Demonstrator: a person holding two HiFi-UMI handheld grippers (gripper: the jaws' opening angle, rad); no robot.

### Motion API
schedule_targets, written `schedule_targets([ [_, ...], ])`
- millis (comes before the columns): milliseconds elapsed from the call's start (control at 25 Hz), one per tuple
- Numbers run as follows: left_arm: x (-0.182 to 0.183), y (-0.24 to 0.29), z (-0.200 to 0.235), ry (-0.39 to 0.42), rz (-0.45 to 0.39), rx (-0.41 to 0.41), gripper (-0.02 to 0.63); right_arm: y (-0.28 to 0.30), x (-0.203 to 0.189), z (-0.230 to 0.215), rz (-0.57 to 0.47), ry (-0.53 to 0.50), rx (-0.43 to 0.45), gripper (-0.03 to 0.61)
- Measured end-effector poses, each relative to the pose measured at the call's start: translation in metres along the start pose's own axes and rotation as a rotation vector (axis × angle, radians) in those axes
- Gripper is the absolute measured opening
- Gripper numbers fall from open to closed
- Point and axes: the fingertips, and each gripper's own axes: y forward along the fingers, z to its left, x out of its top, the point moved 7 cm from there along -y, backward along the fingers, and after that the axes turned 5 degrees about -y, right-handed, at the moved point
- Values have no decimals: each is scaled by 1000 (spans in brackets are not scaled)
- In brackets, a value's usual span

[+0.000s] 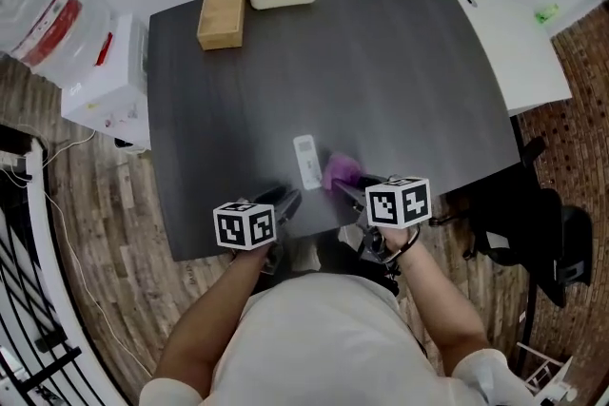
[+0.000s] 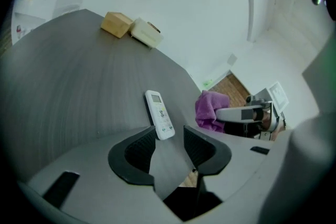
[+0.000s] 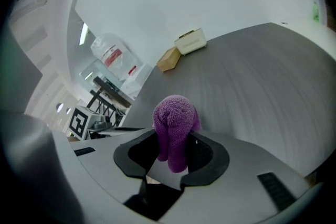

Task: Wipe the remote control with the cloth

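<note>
Left gripper (image 1: 286, 201), jaws partly apart and empty, faces the near end of the remote control (image 1: 306, 161), which lies lengthwise away from the person on the surface (image 1: 409, 62); the right gripper (image 1: 347, 190), clamped on the cloth (image 1: 340, 172), holds it just right of that end.

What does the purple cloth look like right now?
The cloth is purple and fuzzy like a towel, scrunched into a soft lump. The right tool pinches it between its jaws, with the bunched end sticking out in front. It hangs just right of the white remote, over the dark table.
</note>
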Motion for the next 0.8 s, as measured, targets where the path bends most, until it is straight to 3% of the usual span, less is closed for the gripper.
schedule_targets([
  [80,6,12,2,2,26,40,167,13,9,-8,35,-40,2,126],
  [320,16,44,0,7,72,128,172,37,18,-28,131,-105,-13,126],
  [800,16,76,13,-85,146,262,169,57,12,-39,193,-110,24,126],
])
